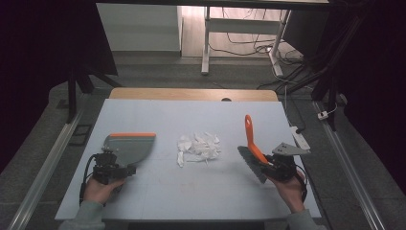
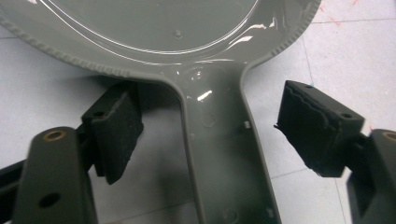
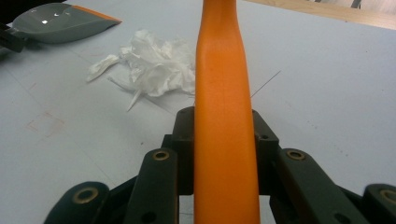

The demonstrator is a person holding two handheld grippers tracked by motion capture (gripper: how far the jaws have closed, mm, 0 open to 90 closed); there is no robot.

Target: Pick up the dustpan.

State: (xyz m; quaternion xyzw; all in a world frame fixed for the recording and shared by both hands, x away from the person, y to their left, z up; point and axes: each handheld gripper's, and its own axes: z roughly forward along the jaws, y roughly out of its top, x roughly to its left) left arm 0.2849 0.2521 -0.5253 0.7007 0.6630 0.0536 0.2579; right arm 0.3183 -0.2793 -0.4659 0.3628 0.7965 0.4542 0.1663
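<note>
The brush with the orange handle is clamped in the right gripper at the table's right side. The grey dustpan lies flat at the left, its handle between the spread jaws of the left gripper. Crumpled white paper scraps sit between them.

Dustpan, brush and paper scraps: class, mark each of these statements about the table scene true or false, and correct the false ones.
1. The right gripper is shut on the brush's orange handle. True.
2. The left gripper is clamped tight on the dustpan handle. False: its jaws stand open on either side of the handle.
3. The white paper scraps lie between the dustpan and the brush. True.
4. The scraps are already inside the dustpan. False: they lie on the table, apart from it.
5. The dustpan has an orange lip. True.
</note>
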